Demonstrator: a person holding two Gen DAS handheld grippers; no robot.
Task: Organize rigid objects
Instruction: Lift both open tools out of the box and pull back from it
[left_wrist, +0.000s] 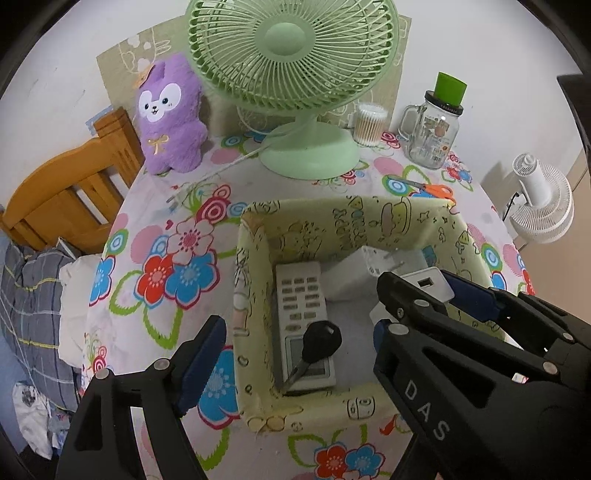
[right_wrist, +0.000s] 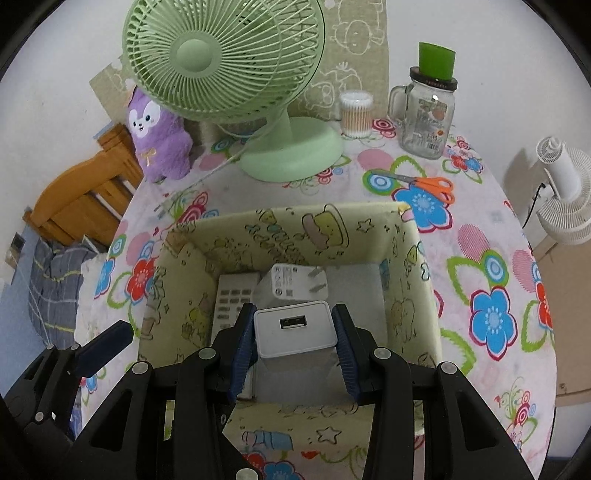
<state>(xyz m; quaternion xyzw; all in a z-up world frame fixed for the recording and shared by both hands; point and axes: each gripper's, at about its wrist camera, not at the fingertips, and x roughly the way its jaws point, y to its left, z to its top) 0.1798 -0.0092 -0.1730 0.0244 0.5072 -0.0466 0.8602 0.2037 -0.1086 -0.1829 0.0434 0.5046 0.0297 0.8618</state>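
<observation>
A yellow patterned fabric box (left_wrist: 255, 236) (right_wrist: 410, 236) stands on the flowered table. In it lie a white remote (left_wrist: 301, 295) (right_wrist: 232, 295), a black-headed key (left_wrist: 317, 345) on the remote, and a white plug adapter (left_wrist: 354, 277) (right_wrist: 291, 284). My right gripper (right_wrist: 295, 332) is shut on a white USB charger (right_wrist: 295, 328) and holds it inside the box; it also shows in the left wrist view (left_wrist: 428, 282). My left gripper (left_wrist: 295, 350) is open and empty, with one finger outside the box's left wall and the other over the box.
A green desk fan (left_wrist: 295, 74) (right_wrist: 229, 74), a purple plush toy (left_wrist: 170, 114) (right_wrist: 159, 136), a cotton-swab jar (left_wrist: 369, 123) (right_wrist: 356, 114), a glass mug with a green cup on top (left_wrist: 436, 129) (right_wrist: 424, 118) and orange scissors (left_wrist: 428, 188) (right_wrist: 424, 182) lie behind the box. A wooden bed frame (left_wrist: 66, 192) is left, a white fan (left_wrist: 543, 199) right.
</observation>
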